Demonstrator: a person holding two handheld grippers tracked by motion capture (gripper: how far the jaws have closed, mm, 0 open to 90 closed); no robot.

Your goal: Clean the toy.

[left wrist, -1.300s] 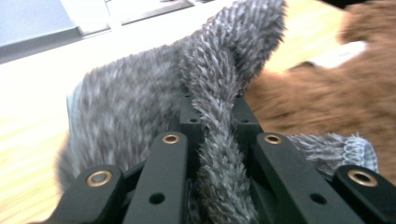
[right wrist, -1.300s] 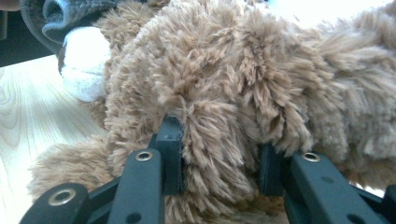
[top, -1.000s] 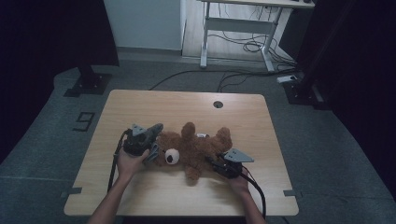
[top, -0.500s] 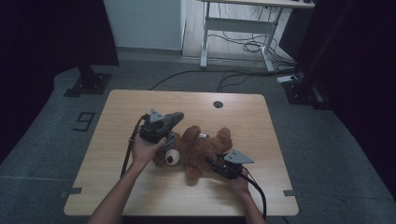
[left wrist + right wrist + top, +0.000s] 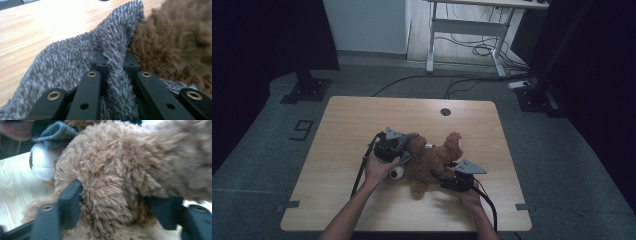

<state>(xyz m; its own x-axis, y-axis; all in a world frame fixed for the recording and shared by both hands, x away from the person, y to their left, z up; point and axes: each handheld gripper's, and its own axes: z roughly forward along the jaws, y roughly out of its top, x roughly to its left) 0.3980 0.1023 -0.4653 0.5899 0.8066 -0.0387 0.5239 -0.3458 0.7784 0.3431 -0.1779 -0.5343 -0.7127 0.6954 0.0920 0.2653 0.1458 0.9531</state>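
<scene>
Brown plush makes up the bear (image 5: 432,162), which lies on its side near the middle of the wooden bench (image 5: 347,125), a little toward 5 o'clock from the bench's centre. Its white muzzle (image 5: 397,173) points toward 6 o'clock, and one limb reaches up toward 1 o'clock.

At the bear's 9 o'clock side the left claw (image 5: 404,145) is pressed together on a fold of grey fuzzy cloth (image 5: 75,62). In the left gripper view a ridge of that cloth stands pinched between the two black jaws, with brown fur touching it at 3 o'clock and bare wood beyond at 11 o'clock. The left hand (image 5: 379,167) holds its gripper just beside the bear's head.

At the bear's 5 o'clock side the right claw (image 5: 443,181) sits at a brown limb. In the right gripper view that limb (image 5: 107,195) fills the gap between the jaws; these have just been opening, with the left jaw against the fur and the right one standing a little off it, so the grip looks loose rather than clamped. The muzzle and a bit of grey cloth show at 10 o'clock there.

A round hole (image 5: 445,111) sits in the bench at 12 o'clock.
</scene>
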